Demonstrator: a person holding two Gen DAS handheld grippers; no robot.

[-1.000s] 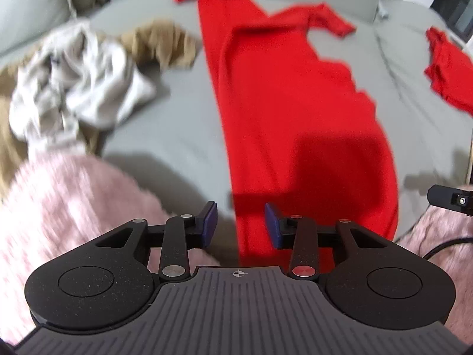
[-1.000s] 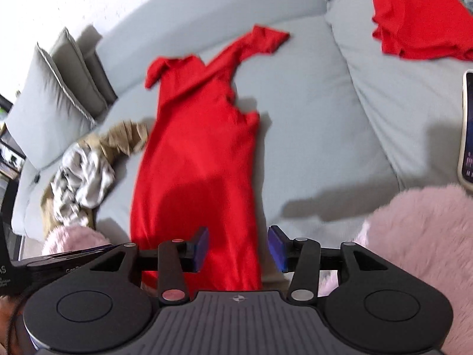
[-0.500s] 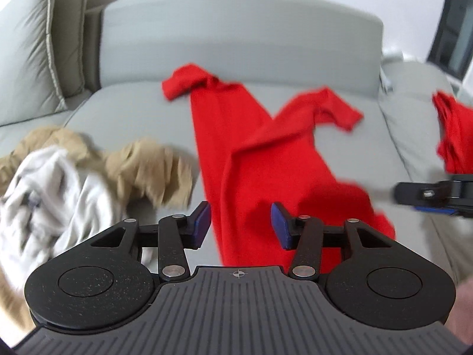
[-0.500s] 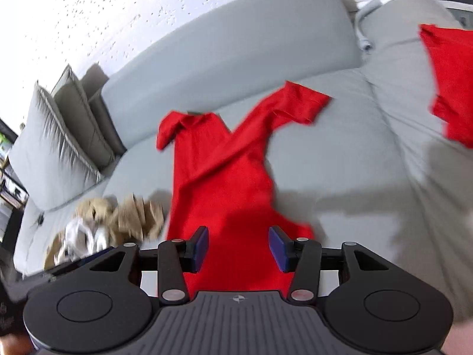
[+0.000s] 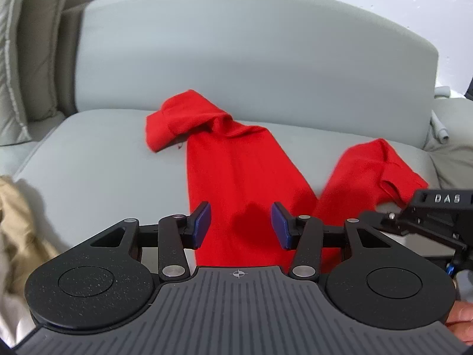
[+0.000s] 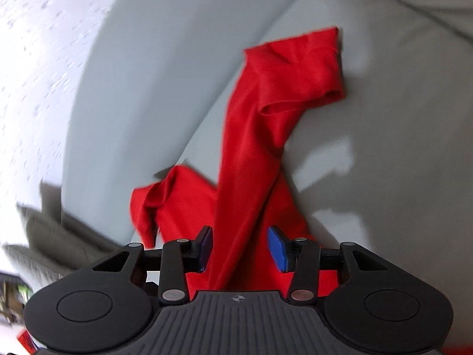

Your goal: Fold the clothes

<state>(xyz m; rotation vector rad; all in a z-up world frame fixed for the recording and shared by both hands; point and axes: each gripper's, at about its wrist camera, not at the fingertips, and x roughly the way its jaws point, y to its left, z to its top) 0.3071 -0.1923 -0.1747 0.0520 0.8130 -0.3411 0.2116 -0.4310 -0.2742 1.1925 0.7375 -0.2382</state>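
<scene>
Shirt (image 5: 239, 177) lies on sofa (image 5: 88, 153), long axis running away from both grippers toward the backrest. Left gripper (image 5: 240, 225) gapes empty above the body. Right gripper (image 6: 239, 248), closing, ungripped, nearer right sleeve (image 6: 295, 68).

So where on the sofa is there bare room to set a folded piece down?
Bare seat lies between the red garment and the beige clothes at the left edge. The middle is taken by the garment's two sleeves.

One red garment (image 5: 236, 174), two grippers (image 5: 240, 226).
</scene>
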